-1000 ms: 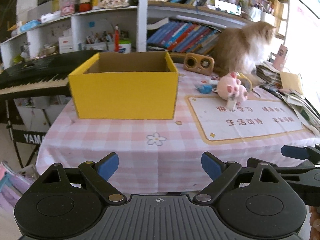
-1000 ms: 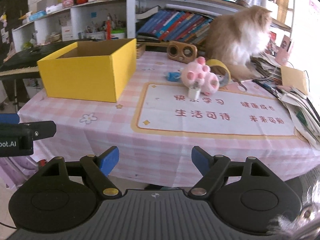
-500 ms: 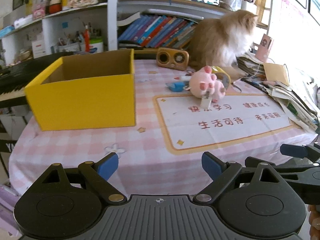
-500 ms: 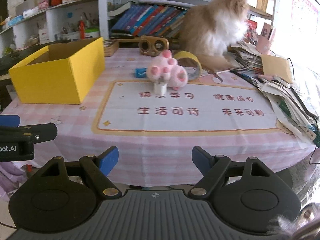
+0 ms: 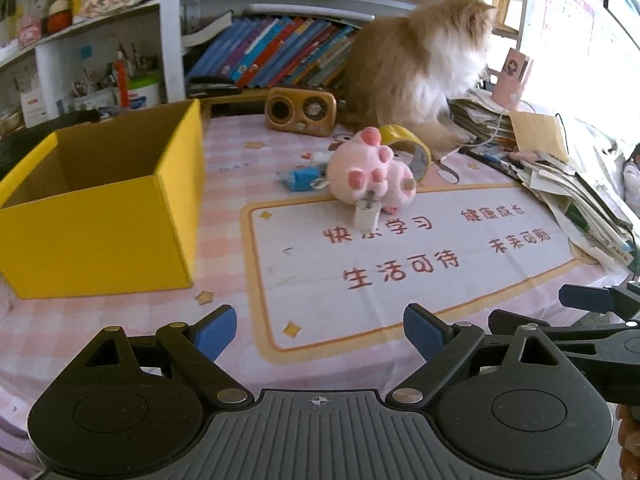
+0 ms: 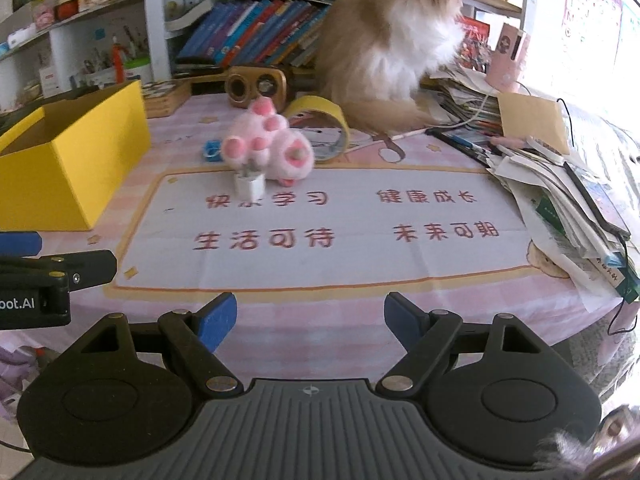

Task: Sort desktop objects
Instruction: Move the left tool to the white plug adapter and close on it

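An open yellow box (image 5: 100, 216) (image 6: 68, 160) stands on the left of the pink checked table. Mid-table lies a pink plush paw toy (image 5: 370, 172) (image 6: 272, 146), with a small white charger (image 5: 367, 216) (image 6: 249, 186) in front of it, a small blue object (image 5: 300, 179) (image 6: 211, 149) to its left and a yellow tape roll (image 5: 412, 142) (image 6: 320, 114) behind. My left gripper (image 5: 320, 332) and right gripper (image 6: 310, 320) hover open and empty over the near table edge, well short of these objects.
A fluffy orange-and-white cat (image 5: 424, 64) (image 6: 388, 44) sits at the back of the table beside a wooden speaker (image 5: 302, 111). A heap of papers and books (image 5: 568, 188) (image 6: 560, 184) fills the right side. Bookshelves stand behind, and a white printed mat (image 6: 320, 228) covers the middle.
Both grippers have travelled rightward along the table's near edge and closer in, so the yellow box has slid to the left of both views. Jaws stay open and empty.
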Demonstrator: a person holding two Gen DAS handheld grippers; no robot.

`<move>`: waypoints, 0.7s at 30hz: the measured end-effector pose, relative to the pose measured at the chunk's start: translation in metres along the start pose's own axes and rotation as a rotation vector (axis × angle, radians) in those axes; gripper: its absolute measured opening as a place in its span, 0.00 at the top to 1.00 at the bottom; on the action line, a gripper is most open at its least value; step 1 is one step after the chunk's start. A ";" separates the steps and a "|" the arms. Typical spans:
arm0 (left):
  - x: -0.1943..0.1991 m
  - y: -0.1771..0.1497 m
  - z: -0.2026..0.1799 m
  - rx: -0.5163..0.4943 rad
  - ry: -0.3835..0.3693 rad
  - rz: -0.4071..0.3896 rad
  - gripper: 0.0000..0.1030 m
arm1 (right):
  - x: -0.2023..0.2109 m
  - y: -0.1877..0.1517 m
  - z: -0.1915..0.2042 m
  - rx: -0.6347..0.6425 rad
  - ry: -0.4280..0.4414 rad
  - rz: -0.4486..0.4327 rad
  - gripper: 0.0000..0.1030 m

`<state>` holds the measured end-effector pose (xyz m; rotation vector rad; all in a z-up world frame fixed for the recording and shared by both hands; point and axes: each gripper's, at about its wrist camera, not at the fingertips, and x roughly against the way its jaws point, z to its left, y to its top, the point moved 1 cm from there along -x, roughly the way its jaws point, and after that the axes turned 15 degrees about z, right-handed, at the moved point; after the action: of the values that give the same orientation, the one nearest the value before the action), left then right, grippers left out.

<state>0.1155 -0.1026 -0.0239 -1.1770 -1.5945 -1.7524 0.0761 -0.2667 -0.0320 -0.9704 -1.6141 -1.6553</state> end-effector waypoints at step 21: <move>-0.046 0.058 -0.037 0.038 0.018 -0.019 0.12 | -0.046 0.064 -0.060 0.042 0.071 0.002 0.23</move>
<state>0.1761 -0.1579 -0.0291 -1.1287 -1.6255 -1.7323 0.1496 -0.3330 -0.0351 -0.8823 -1.5934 -1.6294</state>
